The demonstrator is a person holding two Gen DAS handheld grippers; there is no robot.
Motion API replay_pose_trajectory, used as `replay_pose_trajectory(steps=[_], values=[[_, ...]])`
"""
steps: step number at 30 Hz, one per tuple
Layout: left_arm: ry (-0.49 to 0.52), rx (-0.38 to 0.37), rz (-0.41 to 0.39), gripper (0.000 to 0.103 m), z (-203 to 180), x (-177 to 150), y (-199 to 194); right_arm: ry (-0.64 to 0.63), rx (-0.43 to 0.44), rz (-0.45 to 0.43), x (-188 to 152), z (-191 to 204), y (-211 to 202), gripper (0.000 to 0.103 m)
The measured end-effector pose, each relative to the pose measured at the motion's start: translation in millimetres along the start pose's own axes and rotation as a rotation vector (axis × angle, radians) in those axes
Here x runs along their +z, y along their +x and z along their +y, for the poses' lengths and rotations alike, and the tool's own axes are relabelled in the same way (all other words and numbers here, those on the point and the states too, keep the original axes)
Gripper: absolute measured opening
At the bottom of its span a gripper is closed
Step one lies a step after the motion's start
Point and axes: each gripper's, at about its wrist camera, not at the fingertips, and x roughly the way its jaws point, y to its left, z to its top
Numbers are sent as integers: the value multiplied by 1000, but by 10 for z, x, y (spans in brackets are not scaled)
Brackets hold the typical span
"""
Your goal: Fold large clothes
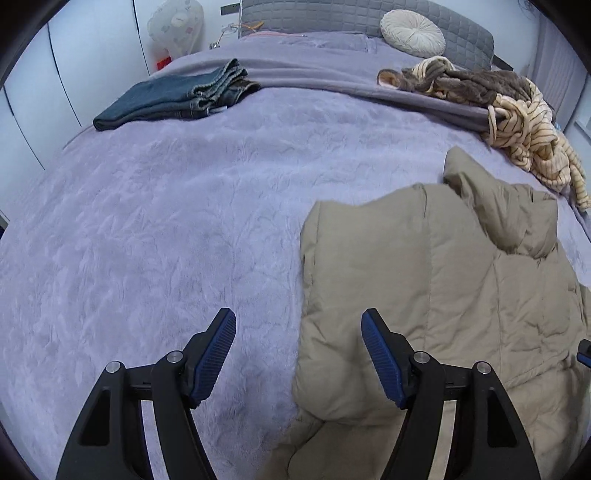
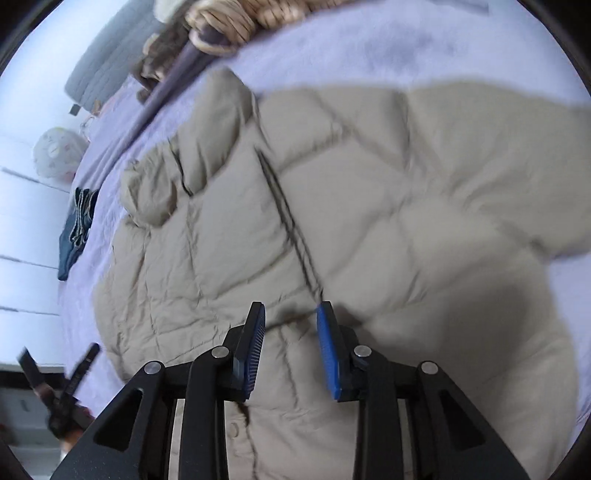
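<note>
Left wrist view: the left tongs [image 1: 298, 350] stand spread wide and hold nothing. One pad hangs above the lilac bed cover [image 1: 147, 229]; the other hangs above the left edge of the beige padded coat [image 1: 424, 280]. The coat lies flat on the bed, its long axis running away from the camera toward the headboard [image 1: 332, 16]. Its surface is quilted and puffy.

Right wrist view: the right tongs [image 2: 291, 328] stand partly open above the coat's front [image 2: 388, 206], pinching nothing. A dark zip line [image 2: 288, 225] runs lengthwise from the tongs toward the collar. The picture is blurred.
</note>
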Motion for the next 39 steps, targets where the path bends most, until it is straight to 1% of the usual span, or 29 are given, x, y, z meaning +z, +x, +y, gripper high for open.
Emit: replay_pose_trajectory(steps=[2, 4, 6, 8, 9, 10, 11, 13, 15, 17, 18, 20, 21, 23, 25, 26, 27, 28, 29, 31, 34, 35, 37, 39], values=[[11, 9, -9, 72, -61, 127, 82, -106, -6, -51, 68, 180, -63, 32], [30, 20, 6, 72, -169, 172, 228, -221, -9, -51, 155, 434, 18, 32], [51, 48, 51, 72, -267, 141, 446, -317, -39, -31, 197, 651, 223, 32], [60, 59, 98, 73, -316, 39, 619, -348, -92, 21, 169, 648, 435, 32], [61, 61, 111, 73, -327, -5, 684, -337, -129, 70, 165, 591, 598, 31], [63, 61, 114, 75, -333, -34, 711, -319, -134, 97, 164, 506, 682, 28], [67, 62, 112, 75, -336, -42, 722, -298, -105, 101, 165, 422, 703, 27], [74, 65, 118, 75, -334, -17, 712, -267, -67, 95, 182, 300, 620, 27], [84, 80, 125, 75, -349, 26, 657, -215, -43, 98, 211, 168, 477, 32], [98, 93, 120, 75, -364, 51, 554, -165, -42, 95, 246, -6, 331, 41], [104, 88, 118, 75, -385, 42, 476, -137, -18, 96, 227, -86, 262, 43], [116, 68, 115, 75, -443, 14, 306, -61, 32, 106, 200, -262, 113, 51], [124, 59, 115, 75, -471, -10, 232, -28, 49, 113, 175, -339, 58, 53], [147, 35, 117, 75, -582, -73, 60, 33, 78, 121, 63, -500, -76, 58], [163, 10, 129, 75, -727, -167, -112, 84, 99, 125, -25, -624, -179, 61], [165, -10, 134, 79, -794, -206, -192, 106, 110, 124, -61, -684, -224, 61], [163, -28, 139, 86, -857, -240, -261, 122, 117, 124, -114, -728, -240, 62], [157, -48, 138, 99, -936, -285, -346, 140, 123, 124, -160, -779, -279, 64], [156, -60, 131, 103, -1009, -328, -425, 155, 128, 122, -194, -837, -324, 70], [177, -71, 123, 103, -1190, -388, -548, 182, 141, 113, -254, -957, -398, 77], [214, -94, 152, 103, -1479, -495, -678, 207, 159, 96, -322, -1165, -544, 78], [219, -112, 167, 103, -1575, -528, -714, 212, 162, 91, -337, -1216, -581, 81], [230, -133, 186, 103, -1768, -596, -793, 225, 168, 79, -334, -1346, -647, 82], [241, -135, 193, 103, -1965, -649, -866, 245, 176, 61, -333, -1497, -724, 86]])
